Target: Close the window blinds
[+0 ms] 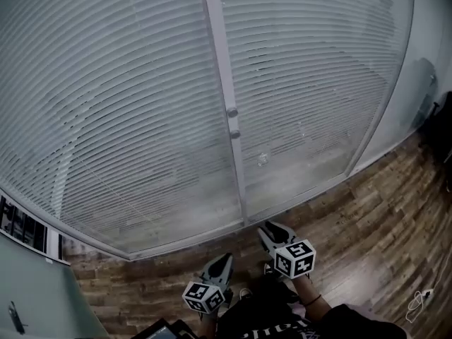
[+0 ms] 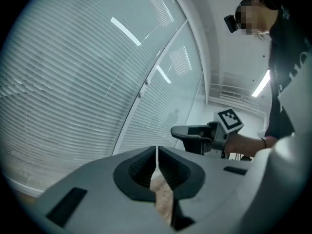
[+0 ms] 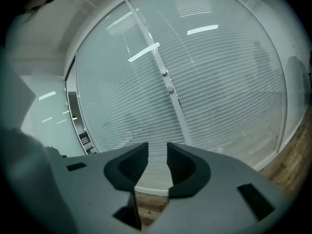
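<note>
At the far left, a grey cabinet (image 1: 32, 295) is standing by the wall. Next to it, the window blinds (image 1: 127, 119) are hanging down over two big glass panes and reaching almost to the wood floor (image 1: 367, 217). Their thin slats are running side to side, and dim shapes are showing through them. A white post (image 1: 224, 97) is standing between the two panes, with two small knobs (image 1: 232, 111) on it.

Low in the head view, the person is holding both grippers out over the floor, near the bottom of the blinds but not touching them. The left gripper (image 2: 156, 152) is pointing at the left pane. Its jaws are pressing together with only a thin line between them, and it is holding nothing. The right gripper (image 3: 157, 152) is a bit closer to the post. Its jaws are sitting a little way apart, and nothing is between them. At the far right, a white cord (image 1: 418, 302) is lying on the floor.
</note>
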Available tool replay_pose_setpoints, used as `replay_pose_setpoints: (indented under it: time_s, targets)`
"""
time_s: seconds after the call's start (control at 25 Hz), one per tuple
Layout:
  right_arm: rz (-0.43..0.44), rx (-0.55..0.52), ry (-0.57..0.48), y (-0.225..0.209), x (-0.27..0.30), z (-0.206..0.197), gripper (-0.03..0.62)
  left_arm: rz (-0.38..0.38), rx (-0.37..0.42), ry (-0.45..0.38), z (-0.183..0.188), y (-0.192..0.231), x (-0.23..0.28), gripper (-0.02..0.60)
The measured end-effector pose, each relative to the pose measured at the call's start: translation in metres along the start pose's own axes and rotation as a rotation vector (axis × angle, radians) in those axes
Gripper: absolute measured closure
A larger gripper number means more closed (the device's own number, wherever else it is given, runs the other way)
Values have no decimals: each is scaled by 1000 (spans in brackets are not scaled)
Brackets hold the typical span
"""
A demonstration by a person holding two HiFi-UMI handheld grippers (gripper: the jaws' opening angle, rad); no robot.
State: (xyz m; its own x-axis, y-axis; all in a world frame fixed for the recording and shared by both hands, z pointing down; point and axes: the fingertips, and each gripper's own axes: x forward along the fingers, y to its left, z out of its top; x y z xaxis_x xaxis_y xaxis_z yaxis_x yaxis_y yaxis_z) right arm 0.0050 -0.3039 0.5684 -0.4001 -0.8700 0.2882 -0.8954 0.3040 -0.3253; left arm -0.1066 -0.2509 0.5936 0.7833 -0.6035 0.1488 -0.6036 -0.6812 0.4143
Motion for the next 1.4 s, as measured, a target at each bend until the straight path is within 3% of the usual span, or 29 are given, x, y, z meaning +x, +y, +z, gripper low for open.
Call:
replay_pose_setpoints:
  time_s: [0.2,0.56,0.76,1.0,1.4]
  targets:
    - [13,22,62,15,-48,-47,467,-32,4,10,-14,-32,-11,577]
    - [120,27,-30,28,-141,-43,467,-15,86,-86,-5,-124,-31,577]
    - [154,16,-4,25,-240,-76,467,40,54,-120,-49,-206,-58,577]
    - [191,23,40,17,-339,-115,465,41,13,-81,-113,-310,-81,577]
    - [224,27,32,44,-411,-144,465,30,39,-87,-134,-383,-133,577]
